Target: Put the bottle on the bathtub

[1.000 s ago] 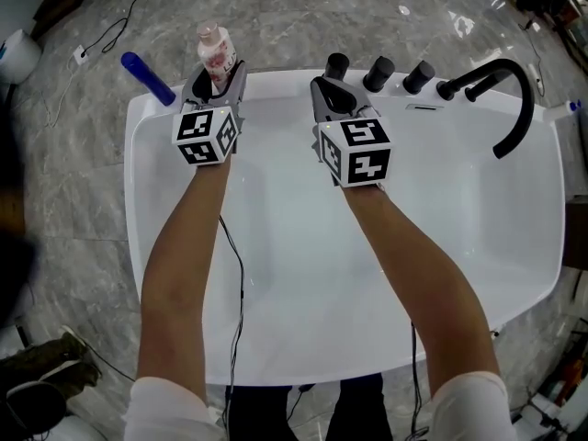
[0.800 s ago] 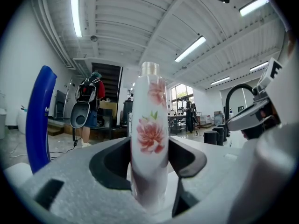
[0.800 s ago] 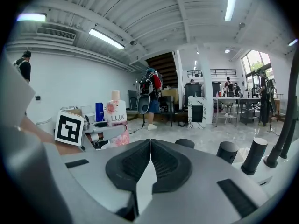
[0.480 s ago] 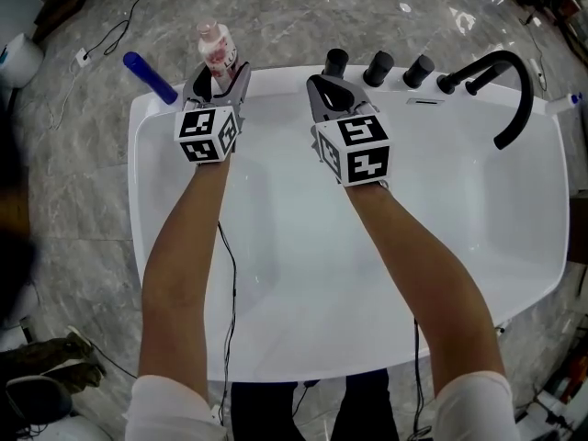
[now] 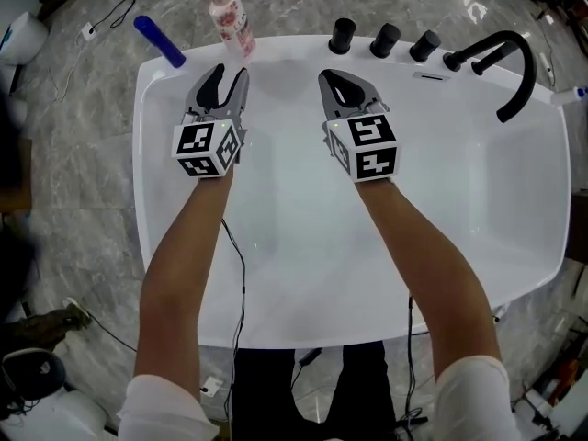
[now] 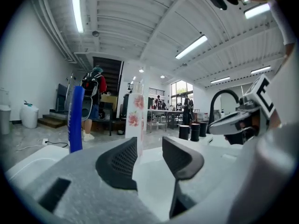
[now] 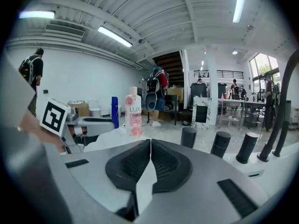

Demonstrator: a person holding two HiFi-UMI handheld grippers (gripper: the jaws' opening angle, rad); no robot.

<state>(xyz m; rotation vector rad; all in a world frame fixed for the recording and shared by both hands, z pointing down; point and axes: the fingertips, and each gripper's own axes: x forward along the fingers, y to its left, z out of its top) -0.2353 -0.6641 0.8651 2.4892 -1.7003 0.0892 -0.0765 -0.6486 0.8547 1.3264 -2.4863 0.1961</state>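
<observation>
A pink and white bottle (image 5: 231, 22) stands upright on the far rim of the white bathtub (image 5: 165, 274). My left gripper (image 5: 226, 76) is open and empty, a short way back from the bottle (image 6: 136, 115) over the tub. In the left gripper view the bottle rises beyond the gap between the jaws, untouched. My right gripper (image 5: 338, 83) is shut with nothing in it, over the tub's far part. The right gripper view shows the bottle (image 7: 133, 115) ahead to the left of the shut gripper (image 7: 150, 144).
A blue bottle (image 5: 158, 41) stands on the rim's far left corner. Three black knobs (image 5: 385, 39) and a curved black faucet (image 5: 510, 72) line the far rim at the right. Cables lie on the grey marble floor (image 5: 73, 145). People (image 6: 95, 97) stand far off.
My left gripper has let go of the bottle and drawn back toward me, leaving it standing on the rim. The right gripper stays shut, shifted slightly back.
</observation>
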